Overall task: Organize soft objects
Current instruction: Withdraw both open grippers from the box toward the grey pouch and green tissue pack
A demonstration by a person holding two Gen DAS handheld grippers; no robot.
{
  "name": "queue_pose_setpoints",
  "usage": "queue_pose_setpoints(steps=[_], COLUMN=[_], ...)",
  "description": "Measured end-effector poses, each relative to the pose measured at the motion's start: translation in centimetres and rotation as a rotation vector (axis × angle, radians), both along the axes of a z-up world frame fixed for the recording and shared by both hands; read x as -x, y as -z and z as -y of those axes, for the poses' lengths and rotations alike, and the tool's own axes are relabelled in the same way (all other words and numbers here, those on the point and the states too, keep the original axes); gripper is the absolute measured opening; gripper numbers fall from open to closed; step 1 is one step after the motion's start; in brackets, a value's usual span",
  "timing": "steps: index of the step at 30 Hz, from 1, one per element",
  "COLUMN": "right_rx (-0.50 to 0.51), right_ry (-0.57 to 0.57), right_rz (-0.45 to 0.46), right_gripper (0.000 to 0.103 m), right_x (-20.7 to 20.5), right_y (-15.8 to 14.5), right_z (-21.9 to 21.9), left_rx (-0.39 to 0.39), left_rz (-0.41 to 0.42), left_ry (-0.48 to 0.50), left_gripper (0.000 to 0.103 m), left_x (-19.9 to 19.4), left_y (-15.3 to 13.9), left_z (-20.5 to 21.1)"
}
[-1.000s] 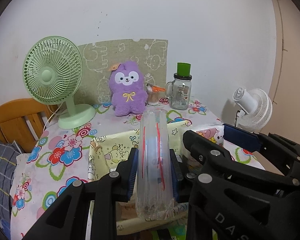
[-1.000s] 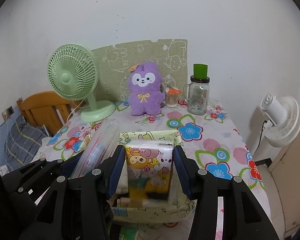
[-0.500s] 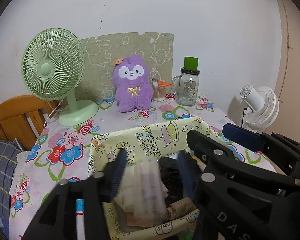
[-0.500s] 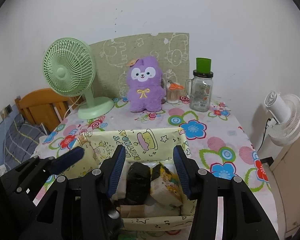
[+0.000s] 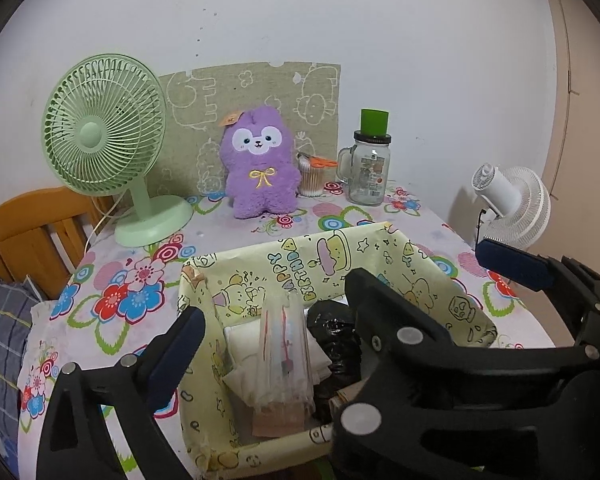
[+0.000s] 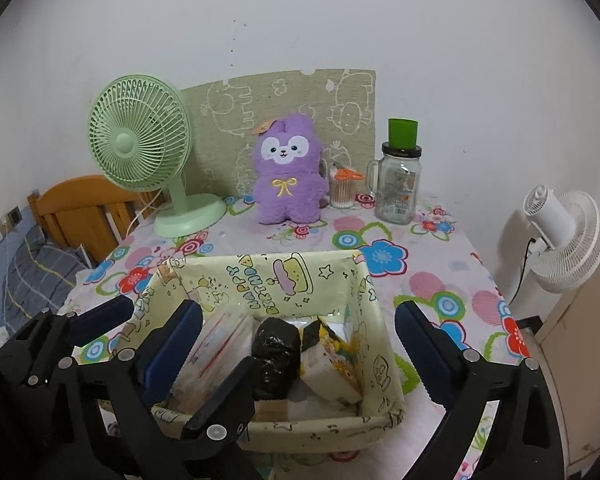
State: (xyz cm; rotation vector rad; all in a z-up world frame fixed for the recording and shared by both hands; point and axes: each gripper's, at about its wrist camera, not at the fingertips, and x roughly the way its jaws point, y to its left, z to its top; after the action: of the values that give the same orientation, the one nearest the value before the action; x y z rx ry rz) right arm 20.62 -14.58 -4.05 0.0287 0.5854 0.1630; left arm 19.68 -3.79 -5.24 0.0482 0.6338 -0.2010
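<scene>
Materials near the paper-lined box (image 6: 284, 284)
Glossy crinkled black bag (image 6: 275, 350) inside; fuzzy purple plush (image 6: 288, 176), clear glass jar (image 6: 398, 192) behind.

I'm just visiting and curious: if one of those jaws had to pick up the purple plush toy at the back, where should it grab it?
Probably around the body of the purple plush toy, just below the yellow bow, coming straight from the front. It sits upright against the patterned board, so its back is blocked, while its sides look free and the soft middle should squash between the jaws.
</scene>
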Motion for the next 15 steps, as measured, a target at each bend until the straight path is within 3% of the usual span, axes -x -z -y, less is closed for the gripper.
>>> queue_pose_setpoints(steps=[15], right_rx=[0.022], right_ry=[0.031], right_rz=[0.033], right_gripper=[0.102], right_x=[3.7], right_y=[-1.8], right_z=[0.3], left_rx=[0.007], left_rz=[0.004], left_ry=[-0.001], left_gripper=[0.103], left_x=[3.3], left_y=[-1.7], left_z=[0.2])
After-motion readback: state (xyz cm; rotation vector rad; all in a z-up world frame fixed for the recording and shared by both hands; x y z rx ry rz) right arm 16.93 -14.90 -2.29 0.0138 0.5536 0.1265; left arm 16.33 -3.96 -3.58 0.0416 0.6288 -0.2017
